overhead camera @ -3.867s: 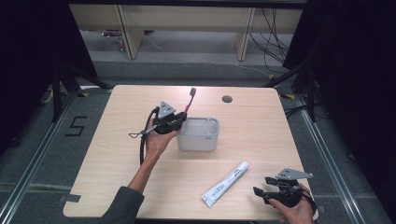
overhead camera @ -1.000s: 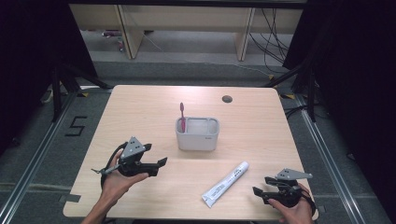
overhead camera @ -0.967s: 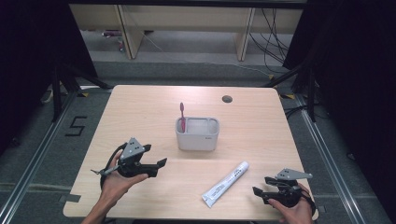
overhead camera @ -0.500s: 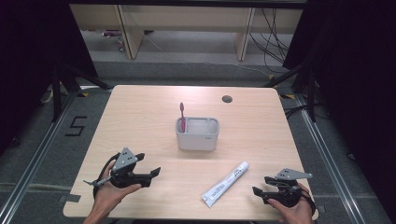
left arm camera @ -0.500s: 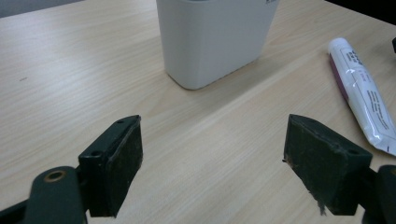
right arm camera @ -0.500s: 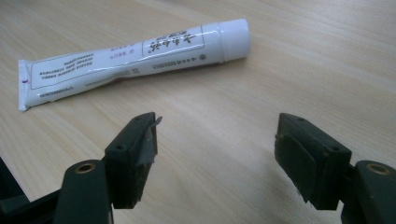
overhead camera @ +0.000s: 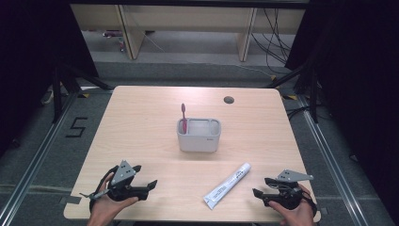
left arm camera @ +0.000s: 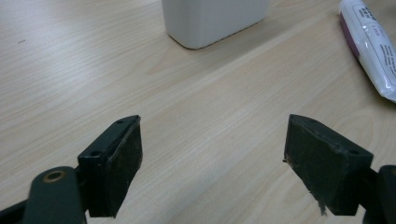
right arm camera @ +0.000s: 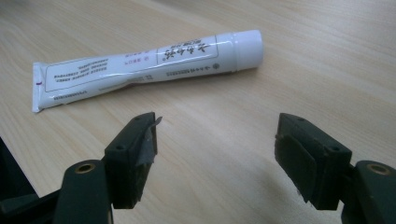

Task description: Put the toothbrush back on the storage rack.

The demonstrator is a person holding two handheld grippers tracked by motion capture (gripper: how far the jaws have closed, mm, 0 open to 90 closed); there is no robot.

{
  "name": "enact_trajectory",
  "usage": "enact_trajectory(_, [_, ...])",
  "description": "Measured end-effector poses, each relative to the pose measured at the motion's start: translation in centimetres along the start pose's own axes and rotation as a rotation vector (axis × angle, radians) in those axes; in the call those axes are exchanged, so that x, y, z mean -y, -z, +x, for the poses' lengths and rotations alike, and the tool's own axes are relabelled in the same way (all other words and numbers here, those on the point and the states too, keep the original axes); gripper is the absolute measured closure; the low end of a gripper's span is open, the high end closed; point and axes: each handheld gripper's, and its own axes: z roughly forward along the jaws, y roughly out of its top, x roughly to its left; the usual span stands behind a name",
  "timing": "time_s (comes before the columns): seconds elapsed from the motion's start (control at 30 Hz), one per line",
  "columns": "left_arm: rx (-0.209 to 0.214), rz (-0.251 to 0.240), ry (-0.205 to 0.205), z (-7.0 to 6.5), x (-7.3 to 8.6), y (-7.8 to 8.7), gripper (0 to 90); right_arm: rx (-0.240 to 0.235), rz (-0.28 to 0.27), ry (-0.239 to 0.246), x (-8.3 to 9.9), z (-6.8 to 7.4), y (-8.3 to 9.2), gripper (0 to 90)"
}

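Pulling back toward you, your left gripper [overhead camera: 151,183] has come away from the pale grey plastic holder box [overhead camera: 198,134] and now sits low near the front left edge of the light wooden table [overhead camera: 141,122]. Its jaws are wide apart and hold nothing. A few seconds ago that gripper was up at the box with the pink toothbrush [overhead camera: 184,116] in it. Now the toothbrush stands up in the left part of the box, head up, with nothing touching it. So I think the toothbrush job is done.

Your right gripper [overhead camera: 259,192] has not moved. It rests near the front right corner of the table, and its jaws are wide apart and empty too.

The long white toothpaste tube with small print [overhead camera: 227,185] lies flat on the table, between your two grippers and in front of the box. It is just beside your right gripper but not touching it. Its round cap end points toward the box and its flat end points toward you. In the right gripper view the tube [right arm camera: 140,70] lies across, just past the open jaws. It looks smooth and a bit squashy, so I think it may be next.
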Motion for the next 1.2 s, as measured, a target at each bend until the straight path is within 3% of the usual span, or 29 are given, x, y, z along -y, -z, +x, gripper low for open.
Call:
enact_trajectory(0.07, [0.000, 0.005, -0.009, -0.1, 0.2, 0.1, 18.9, -0.001, -0.003, 0.015, -0.1, 0.0, 0.0, 30.4])
enact_trajectory(0.1, [-0.001, 0.005, -0.004, -0.1, 0.3, 0.2, 18.8, -0.002, 0.003, -0.014, -0.1, 0.4, 0.0, 30.4])
enact_trajectory(0.13, [-0.003, 0.004, -0.005, -0.1, 0.3, 0.2, 18.8, 0.002, -0.004, 0.037, -0.2, 0.2, 0.0, 30.4])
enact_trajectory(0.17, [-0.002, 0.006, -0.011, -0.1, 0.4, 0.3, 18.8, -0.008, -0.007, 0.013, -0.3, 0.5, -0.1, 30.3])
enact_trajectory(0.2, [-0.002, 0.005, -0.005, -0.1, 0.5, 0.3, 18.8, -0.001, -0.009, 0.046, -0.4, 0.5, -0.1, 30.3])
enact_trajectory(0.27, [0.000, 0.008, -0.001, -0.1, 0.7, 0.4, 18.8, -0.010, 0.000, 0.038, -0.5, 0.9, -0.1, 30.2])
enact_trajectory(0.3, [-0.005, 0.030, -0.023, 0.1, 0.8, 0.6, 18.8, -0.002, -0.011, 0.073, -0.6, 0.8, -0.1, 30.1])
enact_trajectory(0.33, [-0.005, 0.013, 0.002, -0.1, 0.8, 0.5, 18.8, -0.024, 0.003, 0.038, -0.7, 1.2, -0.1, 29.9])
enact_trajectory(0.4, [-0.007, 0.011, -0.001, -0.1, 1.0, 0.6, 18.8, -0.017, -0.013, 0.089, -0.9, 1.3, -0.2, 29.5])
enact_trajectory(0.43, [-0.011, 0.012, 0.000, -0.1, 1.0, 0.7, 18.8, -0.024, -0.015, 0.084, -1.1, 1.5, -0.2, 29.5])
enact_trajectory(0.5, [-0.008, 0.018, -0.004, 0.0, 1.1, 0.8, 18.8, -0.022, -0.021, 0.140, -1.4, 1.8, -0.4, 29.5])
enact_trajectory(0.6, [-0.005, 0.020, -0.005, -0.1, 1.3, 0.8, 18.8, -0.034, -0.010, 0.121, -1.5, 2.2, -0.6, 29.5])
enact_trajectory(0.63, [-0.003, 0.040, -0.026, 0.0, 1.3, 1.0, 18.8, -0.040, -0.003, 0.132, -1.6, 2.3, -0.7, 29.5])
enact_trajectory(0.67, [-0.006, 0.026, -0.008, -0.2, 1.4, 0.9, 18.8, -0.053, -0.007, 0.159, -1.8, 2.3, -1.0, 29.3])
enact_trajectory(0.83, [-0.010, 0.026, -0.004, -0.2, 1.6, 1.0, 18.8, -0.054, 0.003, 0.162, -2.1, 2.7, -1.2, 29.3])
enact_trajectory(0.87, [-0.008, 0.037, -0.012, -0.2, 1.7, 1.1, 18.8, -0.062, 0.002, 0.181, -2.2, 2.6, -1.4, 29.3])
enact_trajectory(0.9, [-0.008, 0.030, -0.003, -0.3, 1.8, 1.1, 18.8, -0.064, 0.014, 0.159, -2.2, 2.8, -1.5, 29.3])
enact_trajectory(0.93, [-0.007, 0.032, -0.005, -0.3, 1.9, 1.1, 18.8, -0.060, 0.002, 0.192, -2.3, 2.6, -1.6, 29.2])
enact_trajectory(0.97, [-0.007, 0.055, -0.028, -0.2, 1.9, 1.2, 18.8, -0.065, 0.008, 0.192, -2.4, 2.6, -1.8, 29.0])
enact_trajectory(1.0, [-0.007, 0.036, -0.005, -0.4, 2.0, 1.1, 18.8, -0.065, 0.006, 0.203, -2.5, 2.6, -1.9, 29.0])
enact_trajectory(1.03, [-0.008, 0.049, -0.022, -0.3, 2.1, 1.2, 18.8, -0.068, 0.015, 0.192, -2.5, 2.7, -1.9, 29.0])
enact_trajectory(1.07, [-0.009, 0.033, -0.002, -0.5, 2.2, 1.1, 18.8, -0.073, 0.016, 0.196, -2.5, 2.8, -2.0, 29.0])
enact_trajectory(1.17, [-0.020, 0.068, -0.044, -0.3, 2.3, 1.4, 18.6, -0.072, 0.013, 0.211, -2.7, 2.9, -2.1, 28.8])
enact_trajectory(1.2, [-0.008, 0.043, -0.013, -0.5, 2.4, 1.2, 18.3, -0.070, 0.013, 0.222, -2.7, 2.9, -2.2, 28.8])
